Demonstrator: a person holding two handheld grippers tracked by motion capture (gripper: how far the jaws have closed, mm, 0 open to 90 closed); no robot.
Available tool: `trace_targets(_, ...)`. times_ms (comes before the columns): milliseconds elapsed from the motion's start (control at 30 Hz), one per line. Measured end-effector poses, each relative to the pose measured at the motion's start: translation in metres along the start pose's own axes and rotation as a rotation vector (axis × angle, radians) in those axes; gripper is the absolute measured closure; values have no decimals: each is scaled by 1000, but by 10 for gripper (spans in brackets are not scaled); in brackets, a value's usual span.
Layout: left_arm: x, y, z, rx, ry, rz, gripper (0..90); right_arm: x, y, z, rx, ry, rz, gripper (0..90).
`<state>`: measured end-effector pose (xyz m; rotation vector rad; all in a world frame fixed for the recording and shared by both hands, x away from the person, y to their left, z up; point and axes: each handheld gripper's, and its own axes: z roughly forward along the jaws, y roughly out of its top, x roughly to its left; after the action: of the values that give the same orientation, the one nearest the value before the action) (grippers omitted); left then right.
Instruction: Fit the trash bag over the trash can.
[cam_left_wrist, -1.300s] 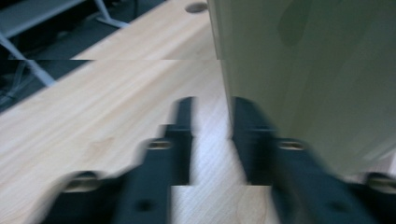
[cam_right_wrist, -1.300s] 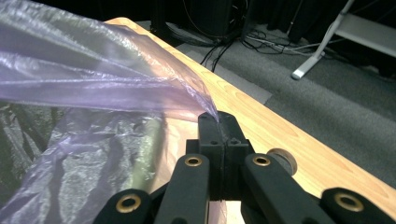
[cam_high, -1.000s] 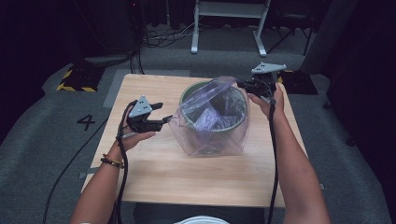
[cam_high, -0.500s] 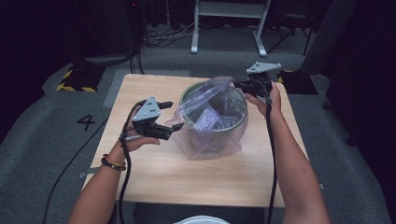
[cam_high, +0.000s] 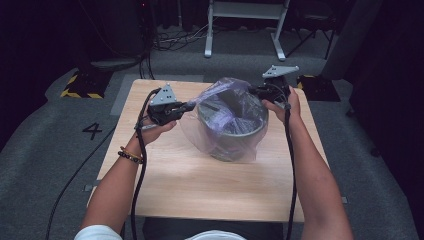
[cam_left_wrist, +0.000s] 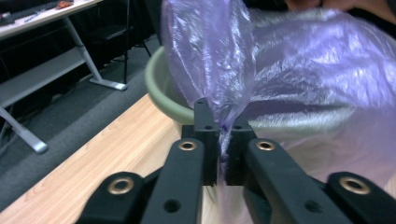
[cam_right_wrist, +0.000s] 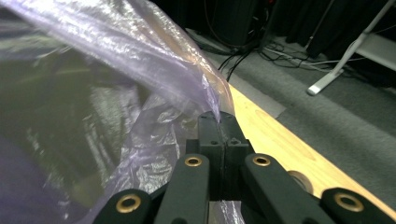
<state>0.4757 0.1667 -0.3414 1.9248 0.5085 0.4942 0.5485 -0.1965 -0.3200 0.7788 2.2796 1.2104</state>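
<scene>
Wooden table (cam_high: 200, 180) on grey carpet, dark room, white stand legs behind. Green bin (cam_high: 232, 132) stands at the table's far middle with a clear purple bag (cam_high: 235, 107) draped in and over it. Left gripper (cam_high: 187, 106) has just been closing; its jaws now pinch the bag's left edge, film bunched between the pads (cam_left_wrist: 208, 135). Right gripper (cam_high: 256, 90) sits at the bin's far right rim, jaws pressed together on the bag's edge. Bag stretched between both over the bin mouth.
</scene>
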Motion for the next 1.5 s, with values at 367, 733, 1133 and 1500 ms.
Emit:
trace_targets(367, 25, -32, 46, 169, -4, -104, 895, -18, -8, 5, -23, 39, 144, 900)
trace_targets(733, 21, -23, 47, 147, 55, -72, 893, -33, -14, -5, 4, -118, 127, 870)
trace_targets(1133, 28, -27, 59, 89, 128, -146, 829, -51, -61, 14, 18, -6, 234, 900)
trace_targets(1500, 32, -30, 91, 181, 147, -204, 792, -49, -83, 24, 18, 28, 270, 900)
